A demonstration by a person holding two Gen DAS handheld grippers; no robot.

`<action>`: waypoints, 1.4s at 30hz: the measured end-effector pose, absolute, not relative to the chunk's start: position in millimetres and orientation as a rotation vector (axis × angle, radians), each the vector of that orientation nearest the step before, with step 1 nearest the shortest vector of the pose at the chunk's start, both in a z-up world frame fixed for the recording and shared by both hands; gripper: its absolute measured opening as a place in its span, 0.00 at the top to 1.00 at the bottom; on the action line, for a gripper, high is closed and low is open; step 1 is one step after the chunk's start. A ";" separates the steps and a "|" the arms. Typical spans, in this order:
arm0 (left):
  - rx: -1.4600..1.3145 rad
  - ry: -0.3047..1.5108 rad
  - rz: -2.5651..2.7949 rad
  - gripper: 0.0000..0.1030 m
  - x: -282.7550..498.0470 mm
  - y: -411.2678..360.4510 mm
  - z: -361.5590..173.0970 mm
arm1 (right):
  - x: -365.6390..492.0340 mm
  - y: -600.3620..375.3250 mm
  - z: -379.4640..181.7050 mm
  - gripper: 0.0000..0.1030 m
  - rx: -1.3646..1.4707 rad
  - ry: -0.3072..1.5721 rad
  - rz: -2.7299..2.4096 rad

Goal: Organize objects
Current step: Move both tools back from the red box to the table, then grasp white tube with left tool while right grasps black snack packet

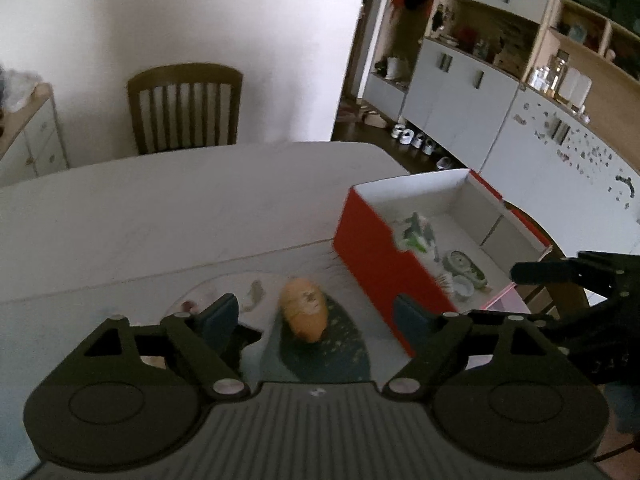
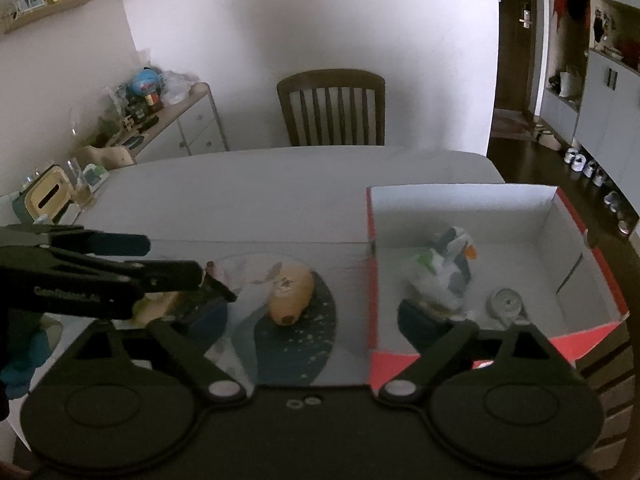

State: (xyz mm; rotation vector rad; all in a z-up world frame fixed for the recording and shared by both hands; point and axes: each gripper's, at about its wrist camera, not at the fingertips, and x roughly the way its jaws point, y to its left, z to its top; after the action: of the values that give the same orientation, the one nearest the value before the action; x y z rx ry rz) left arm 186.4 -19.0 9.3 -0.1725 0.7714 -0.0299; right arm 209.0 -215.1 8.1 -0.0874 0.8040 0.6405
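Note:
An orange-tan oval toy (image 1: 305,307) (image 2: 291,292) lies on a dark speckled mat (image 1: 340,344) (image 2: 308,328) on the table, just left of a red box (image 1: 384,276) (image 2: 372,280) with a white inside. In the box lie a white, grey and green plush toy (image 2: 444,268) (image 1: 416,232) and a small round metal thing (image 2: 505,303) (image 1: 464,268). My left gripper (image 1: 316,316) is open and empty, its jaws either side of the orange toy. My right gripper (image 2: 316,316) is open and empty, above the mat and the box's near wall. The left gripper also shows in the right wrist view (image 2: 160,260).
The white table (image 1: 160,208) (image 2: 240,184) has a wooden chair (image 1: 186,106) (image 2: 332,108) behind it. A cluttered sideboard (image 2: 160,120) and a tissue box (image 2: 50,194) stand at the left. White cupboards and shelves (image 1: 480,80) line the right. A yellowish thing (image 2: 160,306) lies under the left gripper.

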 end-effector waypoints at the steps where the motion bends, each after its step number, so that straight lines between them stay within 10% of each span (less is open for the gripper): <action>1: -0.176 0.775 -0.021 0.13 182.8 -13.7 7.1 | 205.9 -211.4 7.1 0.05 -0.087 0.801 0.635; 42: -0.183 0.936 0.169 0.01 140.4 134.6 -122.6 | 201.9 -48.5 -88.8 0.08 -0.192 0.961 0.570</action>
State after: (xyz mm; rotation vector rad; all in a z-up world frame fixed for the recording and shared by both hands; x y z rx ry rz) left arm 140.4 134.7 -122.6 -0.1833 0.9365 0.1690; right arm 201.9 -48.5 -88.8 -0.1924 0.9608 0.5702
